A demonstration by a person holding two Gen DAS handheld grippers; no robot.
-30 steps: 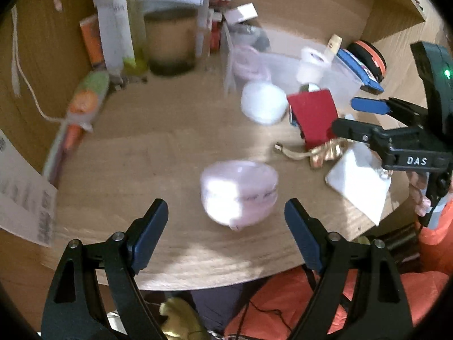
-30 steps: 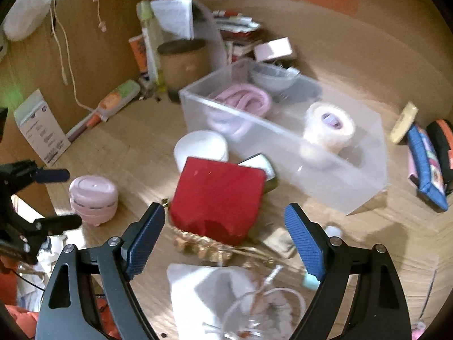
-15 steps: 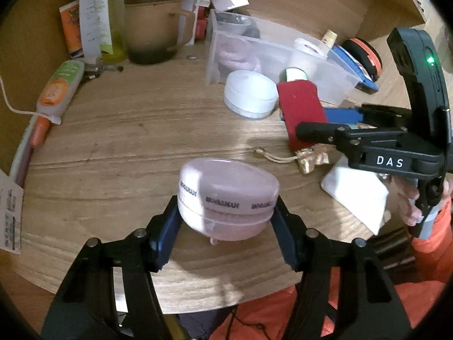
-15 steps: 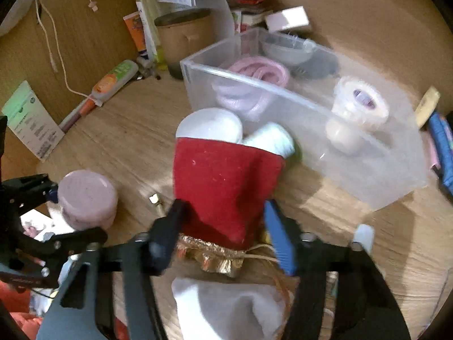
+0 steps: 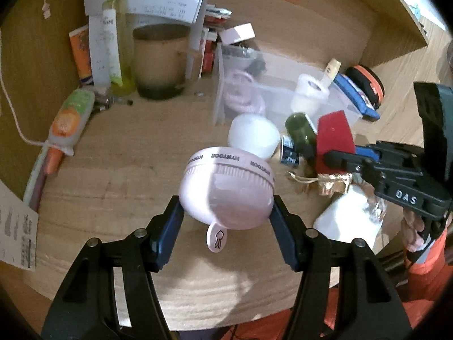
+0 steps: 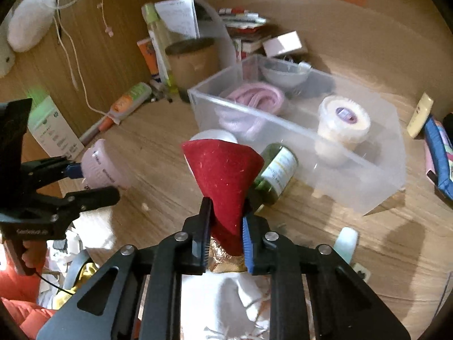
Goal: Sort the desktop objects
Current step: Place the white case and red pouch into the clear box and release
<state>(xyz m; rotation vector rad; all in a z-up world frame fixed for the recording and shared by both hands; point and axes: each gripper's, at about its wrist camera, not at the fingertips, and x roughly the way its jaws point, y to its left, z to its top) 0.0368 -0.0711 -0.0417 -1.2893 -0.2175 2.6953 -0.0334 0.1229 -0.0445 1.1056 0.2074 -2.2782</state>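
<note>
My left gripper (image 5: 226,221) is shut on a round pink lidded case (image 5: 226,187) and holds it tilted above the wooden desk; the case also shows in the right wrist view (image 6: 104,164). My right gripper (image 6: 225,226) is shut on a red velvet pouch with gold trim (image 6: 226,175), lifted off the desk; the pouch shows in the left wrist view (image 5: 334,138). A clear plastic bin (image 6: 297,133) behind holds a pink coil (image 6: 254,99), a white tub (image 6: 342,121) and a bowl.
A white round lid (image 5: 252,136) and a green bottle on its side (image 6: 274,175) lie before the bin. A white cloth bag (image 5: 348,221) lies near the front edge. A brown cup (image 5: 158,59), tubes and papers stand at the back left.
Both grippers have closed further and lifted: the pink case has come up and tilted, the red pouch is pinched narrower and raised. The green bottle under it now shows.
</note>
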